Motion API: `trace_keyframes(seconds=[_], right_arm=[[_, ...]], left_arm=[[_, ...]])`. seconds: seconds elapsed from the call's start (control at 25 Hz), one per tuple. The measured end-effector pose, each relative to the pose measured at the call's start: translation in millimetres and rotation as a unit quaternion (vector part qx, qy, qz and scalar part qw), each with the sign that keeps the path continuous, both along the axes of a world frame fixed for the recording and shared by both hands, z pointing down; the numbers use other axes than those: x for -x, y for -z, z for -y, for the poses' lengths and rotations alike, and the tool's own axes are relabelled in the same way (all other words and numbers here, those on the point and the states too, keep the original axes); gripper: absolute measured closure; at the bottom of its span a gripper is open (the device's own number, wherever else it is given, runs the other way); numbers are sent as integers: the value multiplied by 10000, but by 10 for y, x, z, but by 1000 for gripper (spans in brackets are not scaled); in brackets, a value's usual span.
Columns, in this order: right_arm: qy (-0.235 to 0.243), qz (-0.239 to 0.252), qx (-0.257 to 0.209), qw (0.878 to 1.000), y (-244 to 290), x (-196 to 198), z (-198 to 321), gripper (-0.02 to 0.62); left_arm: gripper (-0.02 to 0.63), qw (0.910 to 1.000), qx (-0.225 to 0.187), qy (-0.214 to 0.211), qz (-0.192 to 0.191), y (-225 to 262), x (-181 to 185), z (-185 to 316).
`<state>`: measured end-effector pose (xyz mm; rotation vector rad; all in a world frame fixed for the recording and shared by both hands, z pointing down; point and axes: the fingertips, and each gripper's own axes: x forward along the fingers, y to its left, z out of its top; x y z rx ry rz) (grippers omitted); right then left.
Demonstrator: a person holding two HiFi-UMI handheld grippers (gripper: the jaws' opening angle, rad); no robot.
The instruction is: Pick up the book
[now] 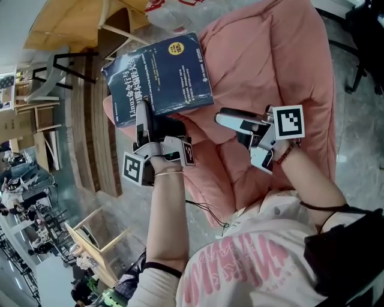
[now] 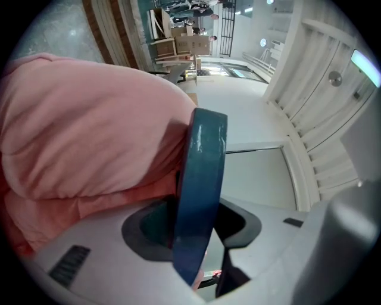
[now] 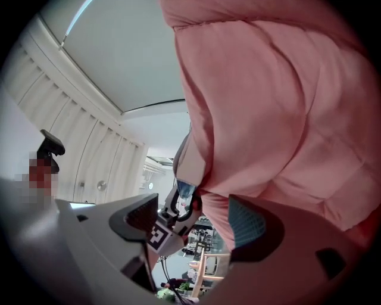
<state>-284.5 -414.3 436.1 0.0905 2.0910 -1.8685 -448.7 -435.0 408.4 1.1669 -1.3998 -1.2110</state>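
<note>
A dark blue book with a yellow badge on its cover is held out over a pink cushion. My left gripper is shut on the book's near edge. In the left gripper view the book's edge stands upright between the two pads, with the cushion to its left. My right gripper is to the right of the book, over the cushion, and apart from the book. Its jaws stand open with nothing between them, the cushion close above and to the right.
A wooden table and a black-framed chair stand at the upper left. A light wooden chair is at the lower left. A clear plastic bag lies beyond the book. A black chair is at the upper right.
</note>
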Motion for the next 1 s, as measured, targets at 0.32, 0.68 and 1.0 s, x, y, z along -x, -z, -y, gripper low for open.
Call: trace_keyframes(seconds=[0.32, 0.68, 1.0], right_arm=[[-295, 549, 528, 9967, 44, 182, 578, 235], [-358, 336, 1050, 9933, -53, 431, 836, 238], [-488, 55, 1342, 9897, -57, 435, 772, 400]], left_arm=[[416, 10000, -41, 33, 23, -34, 22, -6], [416, 9999, -81, 81, -1, -37, -1, -14], [416, 9998, -107, 172, -18, -25, -3, -30]])
